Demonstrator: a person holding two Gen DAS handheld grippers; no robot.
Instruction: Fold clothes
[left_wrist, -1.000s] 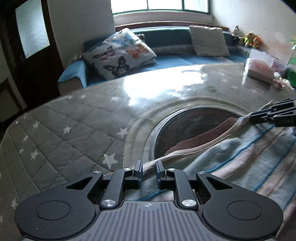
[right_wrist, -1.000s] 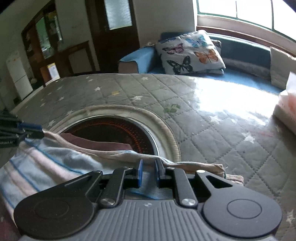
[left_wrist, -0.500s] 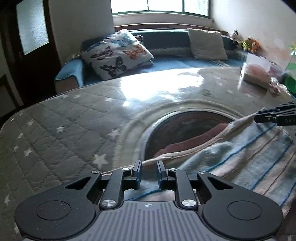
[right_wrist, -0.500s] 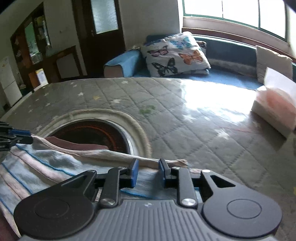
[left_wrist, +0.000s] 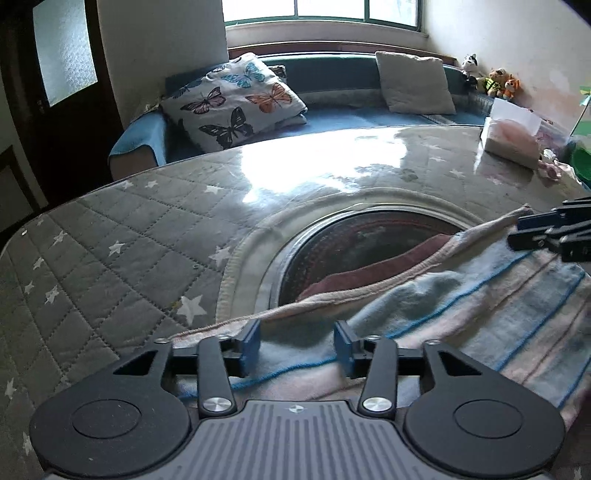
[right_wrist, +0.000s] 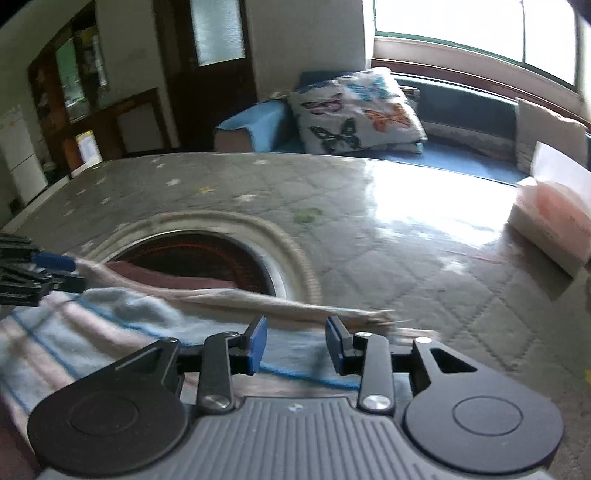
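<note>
A pale blue and pink striped garment (left_wrist: 491, 314) (right_wrist: 110, 325) lies across the grey quilted table, its beige hem (left_wrist: 369, 291) stretched over a round dark opening. A dark pink cloth (left_wrist: 380, 269) lies under it. My left gripper (left_wrist: 297, 341) hovers at the garment's left corner. Its jaws are opening, with fabric below and between them, and the pads do not press on it. My right gripper (right_wrist: 295, 345) sits at the right corner, jaws likewise opening over loose fabric. In the left wrist view the right gripper (left_wrist: 550, 232) shows at the right edge; the left gripper (right_wrist: 33, 273) shows at the left edge of the right wrist view.
The grey star-quilted table cover (left_wrist: 122, 240) surrounds a round dark heater opening (left_wrist: 354, 243). A tissue box (left_wrist: 511, 133) (right_wrist: 550, 210) stands at the far right. Behind the table is a blue bench with a butterfly pillow (left_wrist: 232, 103) and a beige cushion (left_wrist: 413, 83).
Both grippers' jaws have spread from nearly shut on the garment's hem to clearly apart, letting the fabric go. The hem has settled onto the table. The right wrist view has shifted slightly.
</note>
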